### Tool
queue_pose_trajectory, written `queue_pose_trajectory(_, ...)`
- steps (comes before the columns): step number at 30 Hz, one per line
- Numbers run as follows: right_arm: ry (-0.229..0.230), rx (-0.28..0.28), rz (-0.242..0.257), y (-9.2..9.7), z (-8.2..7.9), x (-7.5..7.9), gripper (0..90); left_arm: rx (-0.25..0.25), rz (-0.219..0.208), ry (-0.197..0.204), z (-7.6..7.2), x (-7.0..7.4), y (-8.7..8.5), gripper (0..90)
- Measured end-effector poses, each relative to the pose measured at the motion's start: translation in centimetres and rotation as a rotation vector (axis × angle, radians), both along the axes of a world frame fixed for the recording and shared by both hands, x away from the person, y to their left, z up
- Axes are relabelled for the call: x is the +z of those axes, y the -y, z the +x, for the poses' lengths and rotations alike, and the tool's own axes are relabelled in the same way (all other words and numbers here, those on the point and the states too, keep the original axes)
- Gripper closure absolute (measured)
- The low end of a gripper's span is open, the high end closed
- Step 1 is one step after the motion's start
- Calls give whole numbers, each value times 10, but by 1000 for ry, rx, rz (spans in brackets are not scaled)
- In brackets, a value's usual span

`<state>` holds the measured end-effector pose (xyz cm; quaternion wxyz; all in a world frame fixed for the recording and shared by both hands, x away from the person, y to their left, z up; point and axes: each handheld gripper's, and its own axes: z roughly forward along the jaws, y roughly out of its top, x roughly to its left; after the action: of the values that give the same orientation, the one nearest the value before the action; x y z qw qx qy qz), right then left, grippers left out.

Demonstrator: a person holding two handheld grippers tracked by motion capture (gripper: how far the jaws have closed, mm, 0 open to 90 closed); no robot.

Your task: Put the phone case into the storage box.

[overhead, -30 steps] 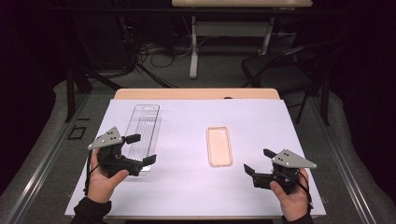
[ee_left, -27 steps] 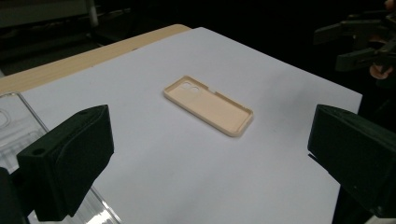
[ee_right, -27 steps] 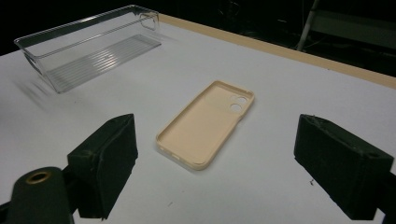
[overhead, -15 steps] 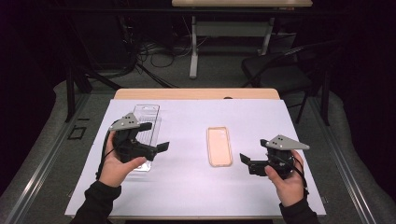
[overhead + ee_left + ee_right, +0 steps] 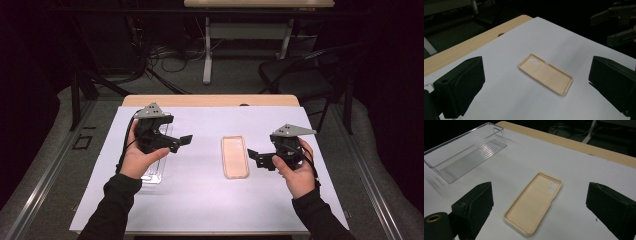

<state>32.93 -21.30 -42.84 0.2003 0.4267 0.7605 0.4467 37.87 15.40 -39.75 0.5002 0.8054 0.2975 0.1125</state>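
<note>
Item one: phone case (image 5: pixel 235 156), beige, count one. We are finding it lying flat and open side up on the white sheet (image 5: pixel 210 200) near the middle of the high view, slightly right of centre, with its two camera holes at the far end. In the left gripper view the phone case (image 5: pixel 546 73) is sitting at mid-frame between the two black jaws but well beyond them; in the right gripper view the phone case (image 5: pixel 534 205) is lying at lower centre, again ahead of the jaws, touched by neither.

Handling, as we are judging it: light, thin-walled, somewhat flexible, with a smooth skin that may be slipping on the paper. We are favouring a pinch across one long raised rim, or across the short end away from the camera holes, since the flat back gives the jaws nothing to bite.

Item two: clear plastic tray (image 5: pixel 466 151), count one, empty, at the left of the high view, partly under the left hand.

Item three: grippers, count two. The left gripper (image 5: pixel 181 141) is hovering over the tray with jaws spread wide, holding nothing. The right gripper (image 5: pixel 256 159) is hovering just right of the case, jaws wide after just opening further, nothing between them.

Item four: wooden table (image 5: pixel 210 100), count one.
</note>
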Motion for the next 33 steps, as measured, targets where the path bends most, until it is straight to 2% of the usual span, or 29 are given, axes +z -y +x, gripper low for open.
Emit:
queue_pose_trajectory(7,-27,7,-31,-9,15,6,71,1,3,-14,10,-3,1,13)
queue_pose_trajectory(12,-54,1,-43,-15,24,8,61,17,-18,-10,14,-3,-1,15)
queue_pose_trajectory(17,-116,12,-45,-18,35,1,0,29,-35,-1,11,-7,-6,17)
queue_pose_trajectory(18,-113,6,-56,-19,37,-1,0,27,-31,-3,11,-8,-7,23)
queue_pose_trajectory(21,-148,-17,-65,-21,42,-4,0,32,-11,-8,13,-10,-8,27)
queue_pose_trajectory(23,-162,-31,-72,-21,45,-5,0,29,-14,-7,13,-10,-8,31)
queue_pose_trajectory(24,-196,-56,-88,-23,50,-8,0,26,-23,-7,12,-10,-9,36)
queue_pose_trajectory(25,-199,-63,-92,-23,52,-9,1,26,-25,-4,11,-9,-9,36)
queue_pose_trajectory(29,-230,-84,-99,-27,59,-13,26,24,-20,5,8,-7,-9,37)
queue_pose_trajectory(32,-246,-93,-98,-28,65,-15,148,28,-20,12,5,-7,-11,36)
queue_pose_trajectory(33,-246,-93,-98,-28,65,-15,148,28,-20,12,5,-7,-11,36)
